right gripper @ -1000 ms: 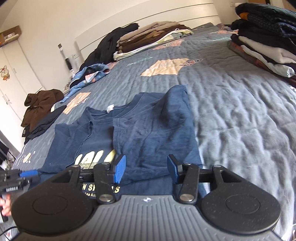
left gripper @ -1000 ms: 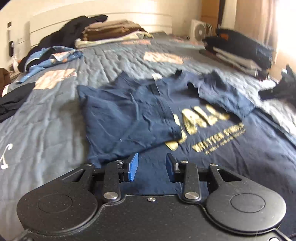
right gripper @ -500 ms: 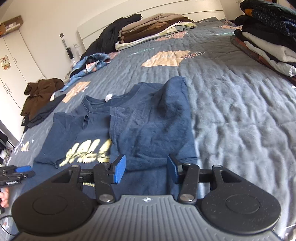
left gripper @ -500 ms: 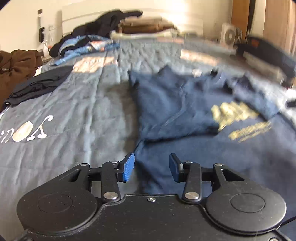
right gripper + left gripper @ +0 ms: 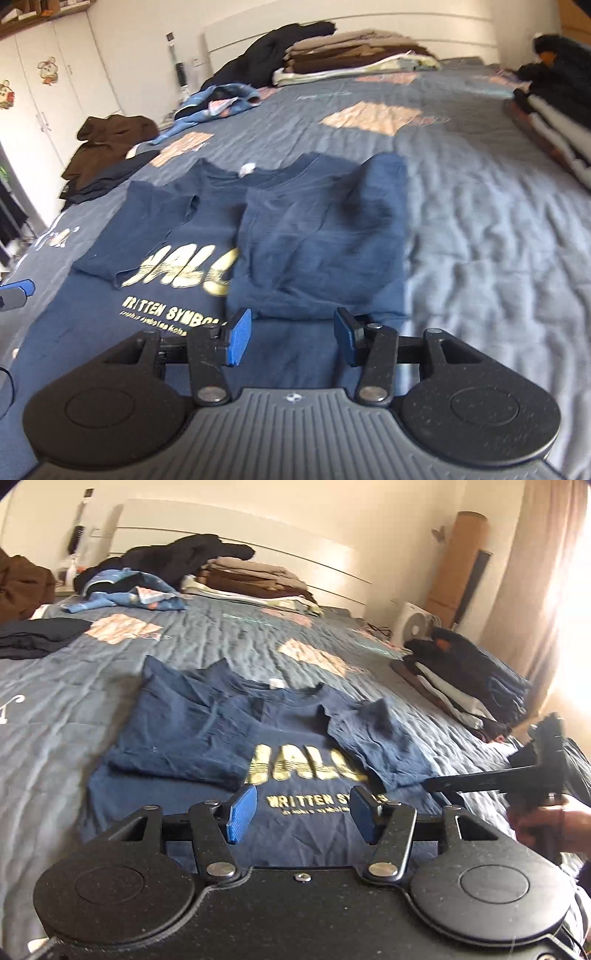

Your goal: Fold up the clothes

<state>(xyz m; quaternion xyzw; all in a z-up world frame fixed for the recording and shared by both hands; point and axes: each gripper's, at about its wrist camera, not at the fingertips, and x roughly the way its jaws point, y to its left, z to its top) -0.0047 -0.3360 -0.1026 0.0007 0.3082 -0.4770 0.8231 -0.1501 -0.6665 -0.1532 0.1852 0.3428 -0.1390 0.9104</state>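
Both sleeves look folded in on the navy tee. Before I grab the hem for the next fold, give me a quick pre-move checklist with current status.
1. Both side panels of the navy T-shirt folded inward: ok.
2. Panels lying flat: not ok, the right sleeve stands up in a hump.
3. Left gripper empty: ok, jaws opening, nothing between them.
4. Right gripper empty: ok, jaws apart, no cloth pinched.
5. Bottom hem in sight: cannot tell, both gripper bodies hide it.
6. Bedspread past the collar free for folding: ok, the folded stacks sit well aside.
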